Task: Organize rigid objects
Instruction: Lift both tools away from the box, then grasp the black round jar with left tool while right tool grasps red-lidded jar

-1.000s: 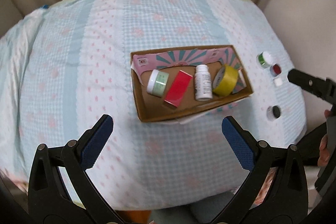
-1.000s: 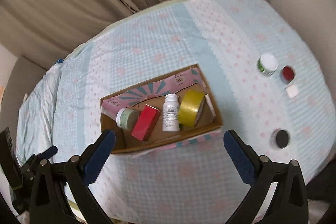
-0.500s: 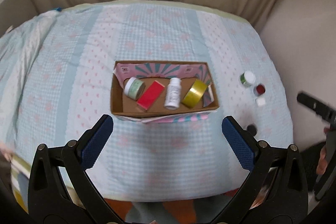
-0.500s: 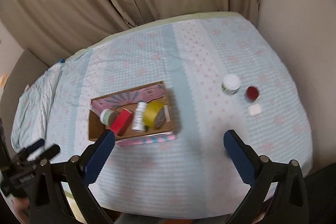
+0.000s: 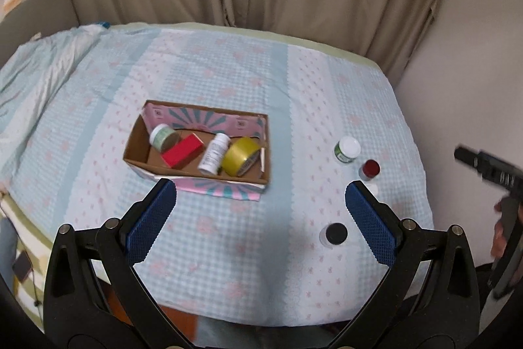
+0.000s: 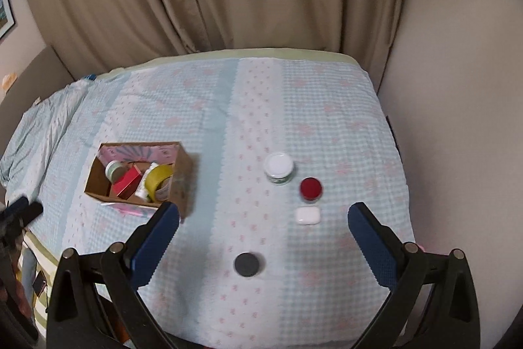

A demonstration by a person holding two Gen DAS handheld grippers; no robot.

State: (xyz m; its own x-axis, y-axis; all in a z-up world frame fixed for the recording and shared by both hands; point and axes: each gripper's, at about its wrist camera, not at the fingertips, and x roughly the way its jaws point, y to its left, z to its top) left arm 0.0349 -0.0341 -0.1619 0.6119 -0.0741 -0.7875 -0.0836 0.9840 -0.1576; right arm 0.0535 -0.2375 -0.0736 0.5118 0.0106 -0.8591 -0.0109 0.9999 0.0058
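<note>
Box (image 5: 140,149): on bed, left of centre; holds jar, red carton, bottle, tape.
Loose, right of box: white-lid jar (image 6: 278,167), red pot (image 6: 311,189), white case (image 6: 307,215), black pot (image 6: 247,264).
Right gripper (image 6: 263,229): wide open, empty; nearest, black pot just ahead between fingers.
Left gripper (image 5: 260,210): wide open, empty; faces box.

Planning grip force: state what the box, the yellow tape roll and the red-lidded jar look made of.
Box: corrugated cardboard, matte brown inside, printed pink and teal outside. Yellow tape roll: glossy plastic film, judging by its sheen; core not clear. Red-lidded jar: shiny red lid, probably plastic, on a seemingly clear body; plastic or glass cannot be told.
</note>
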